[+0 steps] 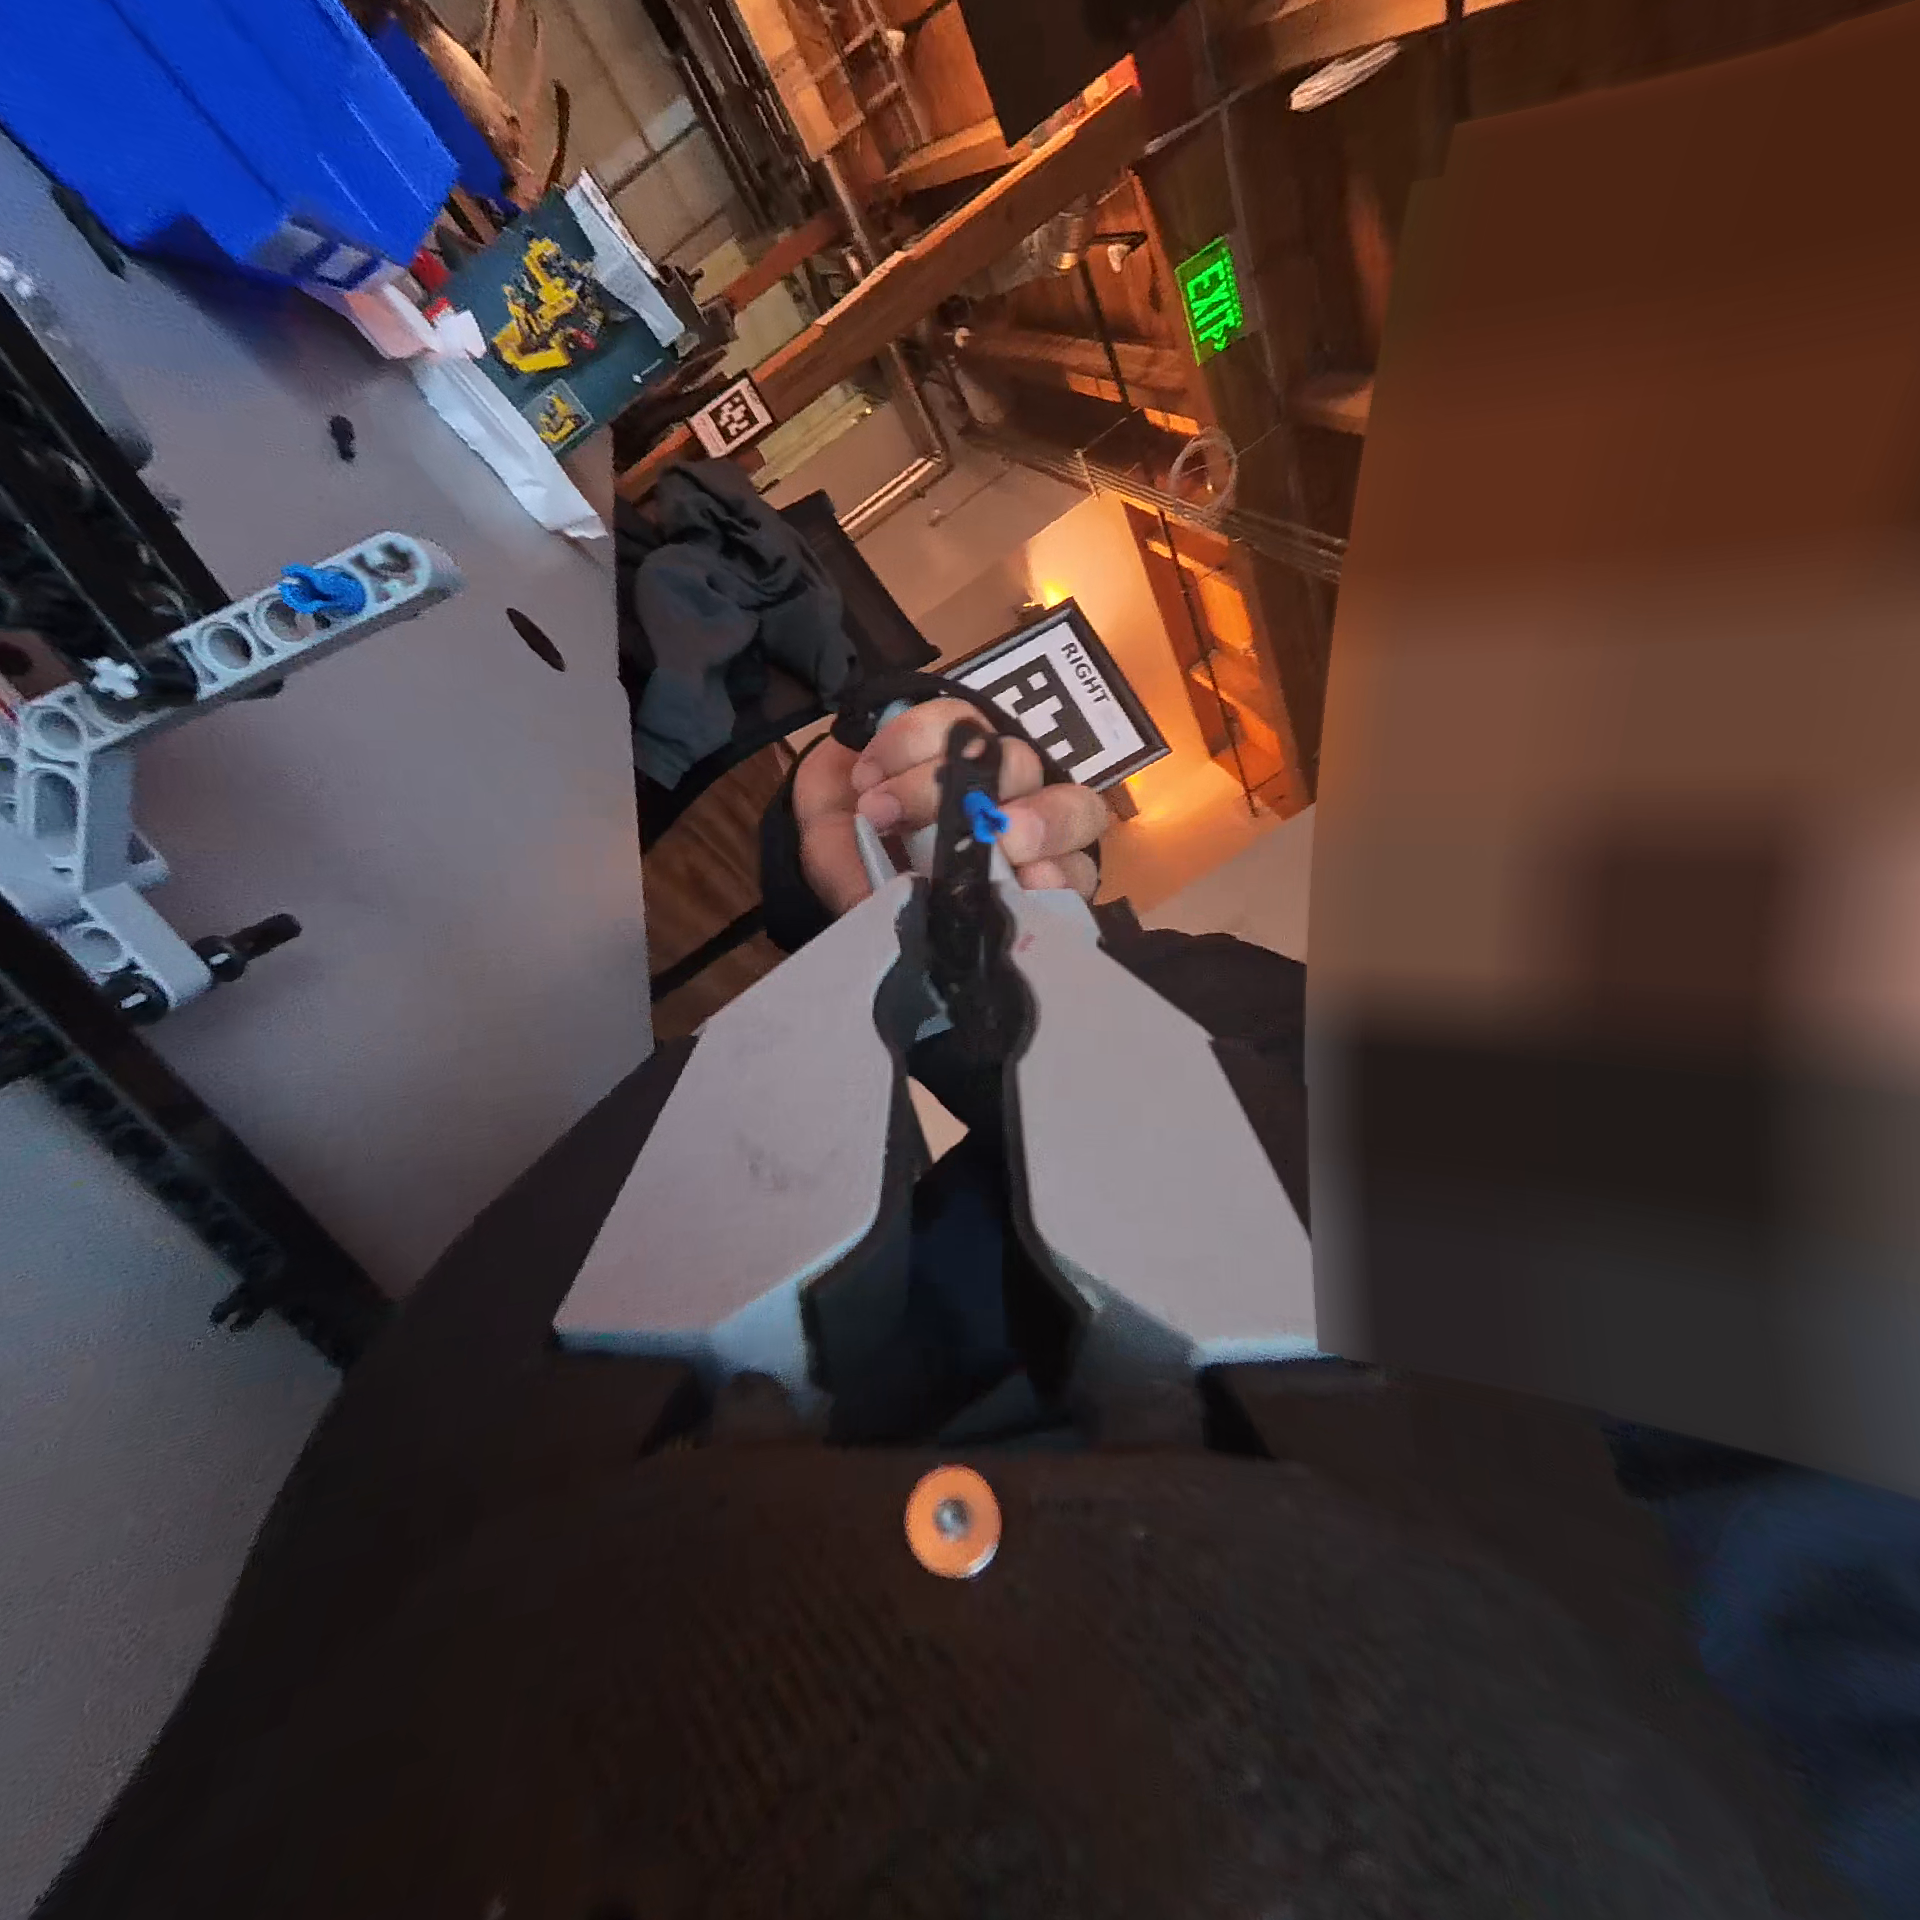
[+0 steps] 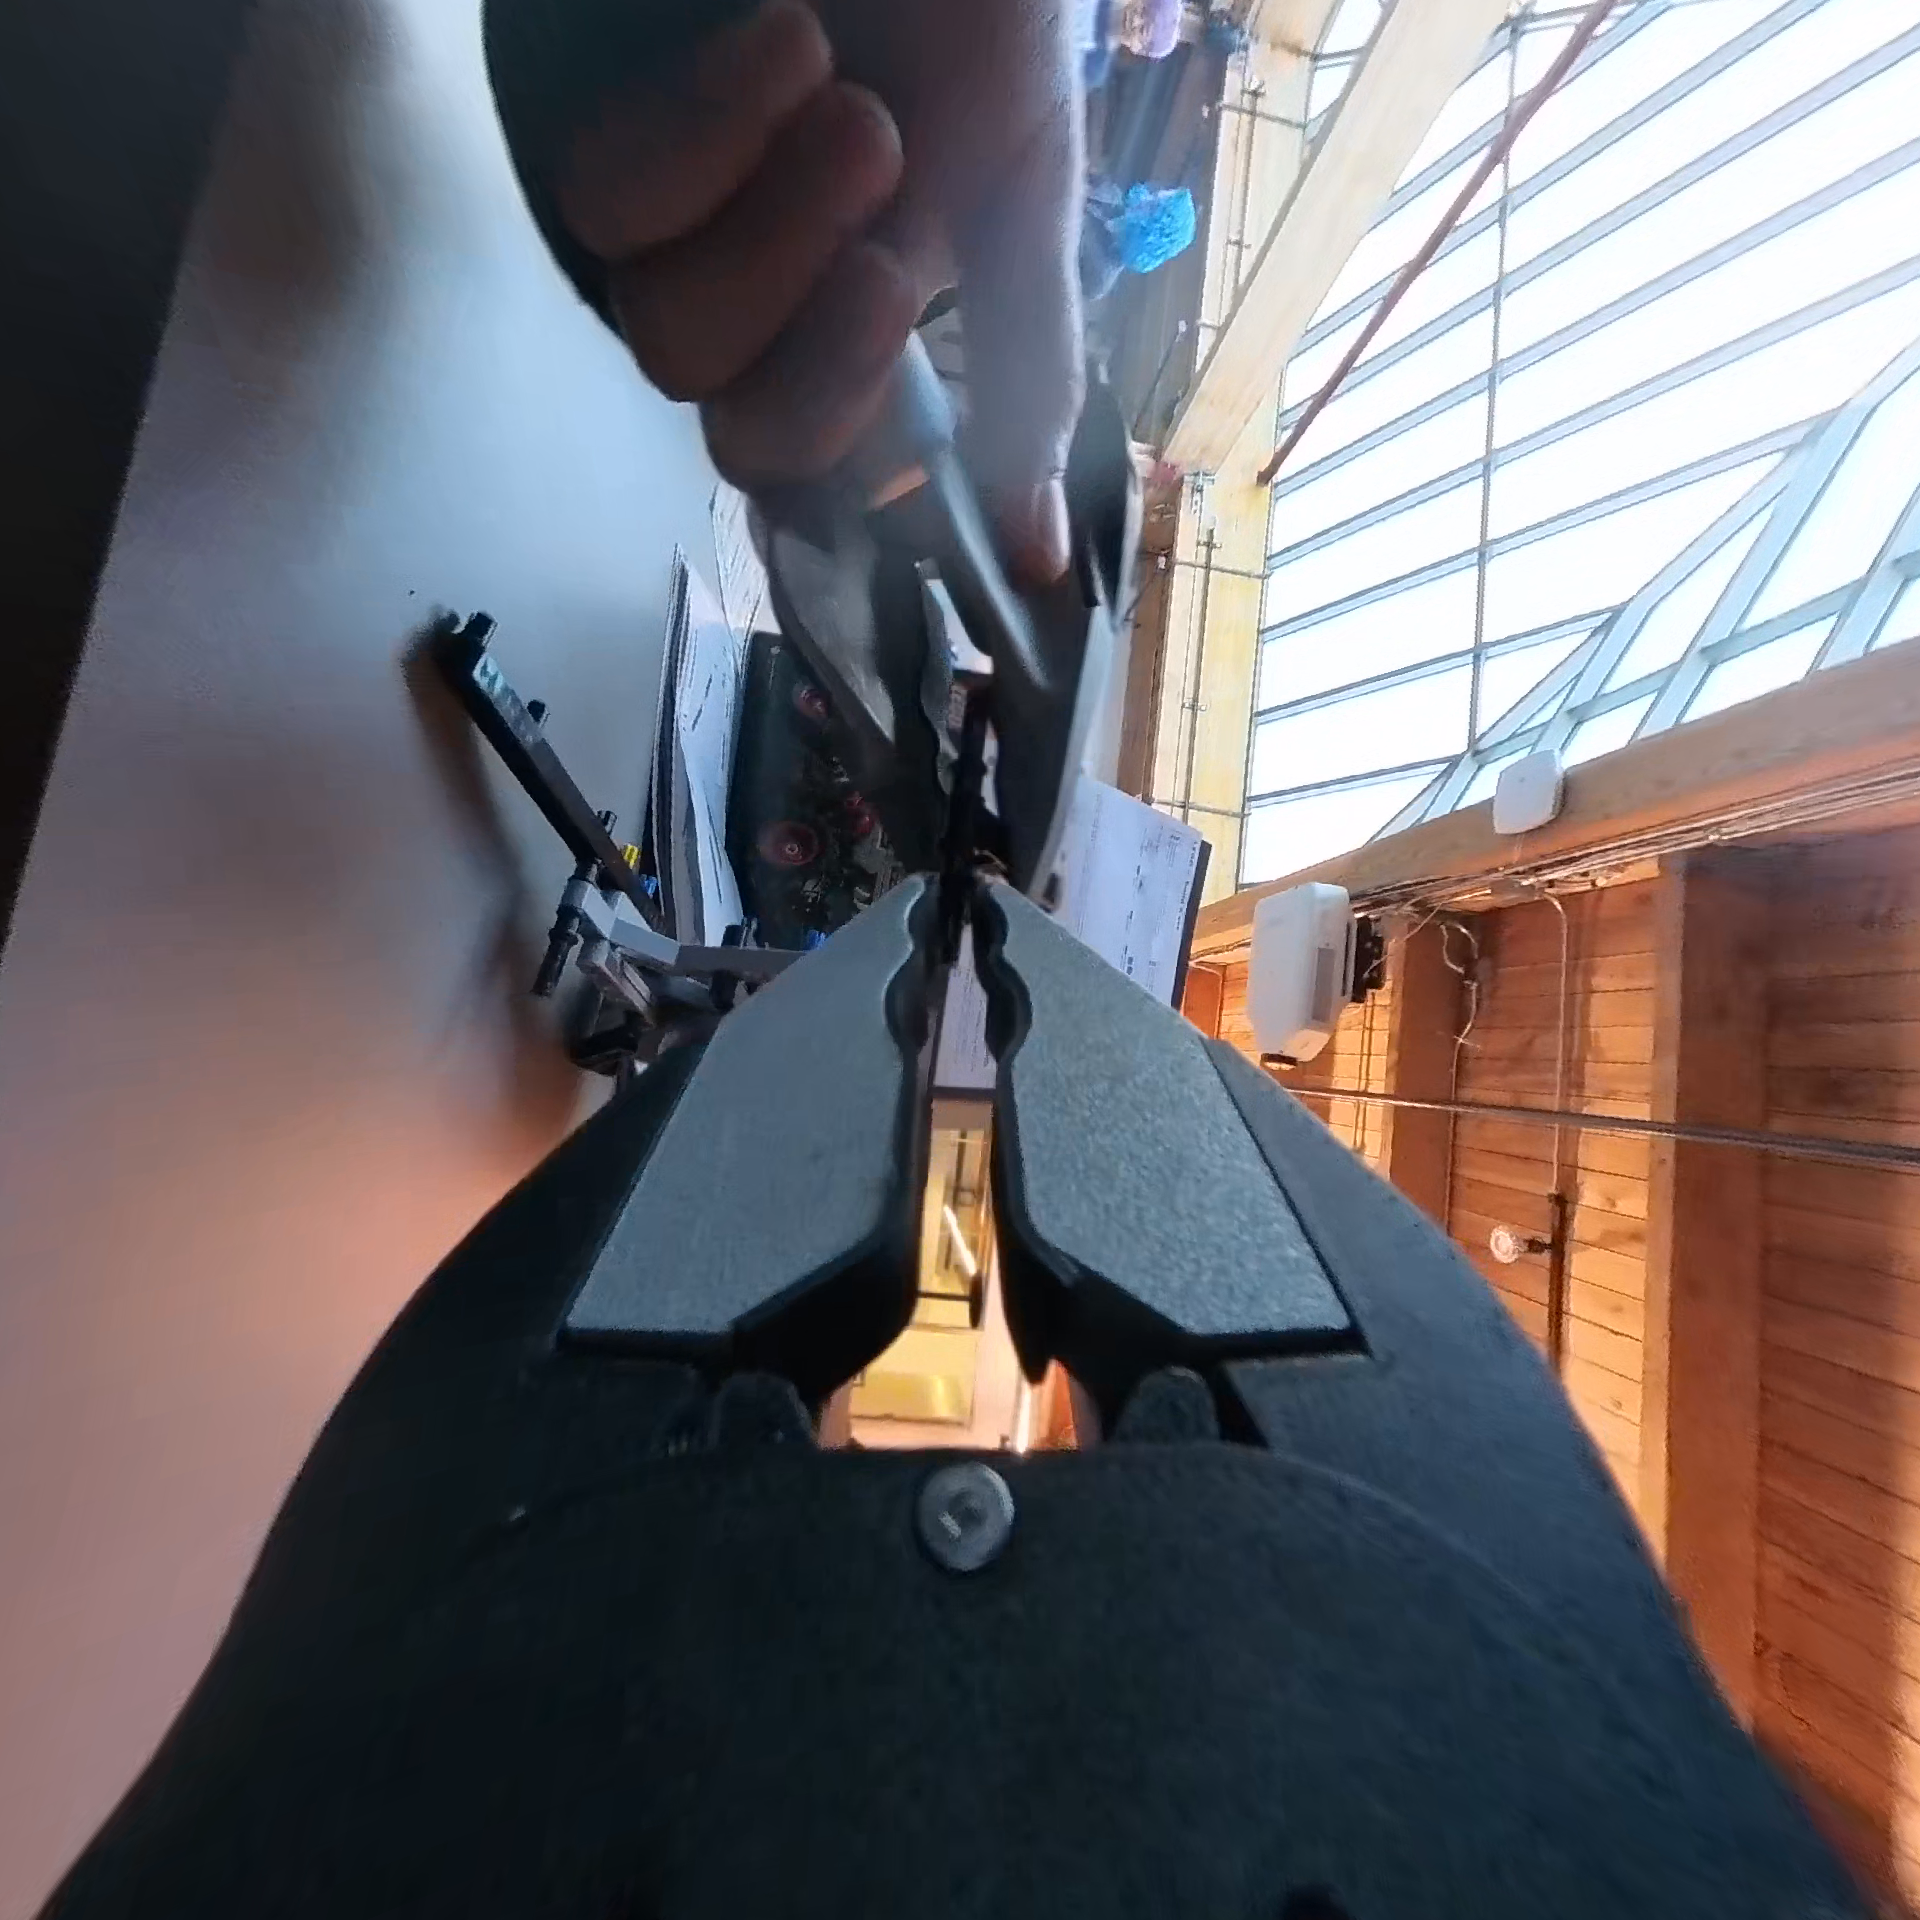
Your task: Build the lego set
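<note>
My left gripper (image 1: 961, 904) is shut on a black lego beam (image 1: 951, 831) with a blue pin (image 1: 982, 816) in its side, held in the air off the table's edge. My right gripper (image 2: 956, 899) faces it and is shut on the same beam's other end (image 2: 966, 790), seen edge-on. The left gripper's fingers (image 2: 831, 623) and the hand holding it show beyond. A grey lego assembly (image 1: 73, 810) stands on the table (image 1: 416, 831), with a grey beam carrying a blue pin (image 1: 312, 587). The assembly also shows in the right wrist view (image 2: 644, 956).
A long black beam (image 2: 530, 748) juts from the assembly. Blue bins (image 1: 239, 135), the lego box (image 1: 540, 301) and a loose black pin (image 1: 341, 436) lie farther along the table. A dark parts tray (image 1: 62, 520) is at the left. Papers (image 2: 707, 707) lie behind the assembly.
</note>
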A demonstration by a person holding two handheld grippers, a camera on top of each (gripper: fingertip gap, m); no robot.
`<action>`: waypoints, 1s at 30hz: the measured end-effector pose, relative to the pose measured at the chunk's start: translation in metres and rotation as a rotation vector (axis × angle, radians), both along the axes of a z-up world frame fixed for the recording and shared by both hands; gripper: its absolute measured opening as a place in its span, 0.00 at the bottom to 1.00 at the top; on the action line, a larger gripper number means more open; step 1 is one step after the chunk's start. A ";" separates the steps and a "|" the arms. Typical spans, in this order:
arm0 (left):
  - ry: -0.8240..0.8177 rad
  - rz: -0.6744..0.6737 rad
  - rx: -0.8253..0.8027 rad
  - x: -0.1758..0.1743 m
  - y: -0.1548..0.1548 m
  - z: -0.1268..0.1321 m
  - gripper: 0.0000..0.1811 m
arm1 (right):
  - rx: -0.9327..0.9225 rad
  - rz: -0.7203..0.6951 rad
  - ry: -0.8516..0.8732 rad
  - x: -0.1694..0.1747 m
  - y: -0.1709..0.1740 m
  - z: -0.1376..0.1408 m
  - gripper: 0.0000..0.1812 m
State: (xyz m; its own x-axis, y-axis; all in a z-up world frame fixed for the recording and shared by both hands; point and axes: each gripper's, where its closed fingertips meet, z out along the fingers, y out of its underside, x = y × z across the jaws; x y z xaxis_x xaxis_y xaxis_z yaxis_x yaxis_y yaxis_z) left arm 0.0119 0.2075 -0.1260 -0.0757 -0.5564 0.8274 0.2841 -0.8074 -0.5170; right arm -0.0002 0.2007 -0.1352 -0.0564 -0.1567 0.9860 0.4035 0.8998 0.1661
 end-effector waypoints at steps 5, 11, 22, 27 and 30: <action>0.074 0.027 0.033 -0.003 0.003 -0.009 0.03 | -0.191 -0.014 0.024 0.004 0.006 -0.008 0.09; 0.166 0.026 0.123 -0.007 0.007 -0.015 0.04 | -0.802 0.017 -0.056 0.019 0.008 -0.026 0.17; 0.526 -0.075 0.486 0.023 -0.014 -0.042 0.04 | -1.847 0.340 -0.102 0.017 -0.010 -0.004 0.25; 0.496 -0.087 0.459 0.022 -0.015 -0.046 0.05 | -1.827 0.293 -0.094 0.003 -0.007 -0.015 0.05; 0.504 -0.066 0.467 0.020 -0.014 -0.045 0.06 | -1.863 0.323 -0.098 0.001 -0.007 -0.015 0.03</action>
State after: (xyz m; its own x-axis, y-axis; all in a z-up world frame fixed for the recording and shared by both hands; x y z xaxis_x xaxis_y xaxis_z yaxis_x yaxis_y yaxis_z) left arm 0.0318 0.1933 -0.1712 0.2094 -0.8706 0.4452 -0.1247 -0.4754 -0.8709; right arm 0.0005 0.1932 -0.1500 -0.3056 0.9450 -0.1165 0.2566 -0.0361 -0.9658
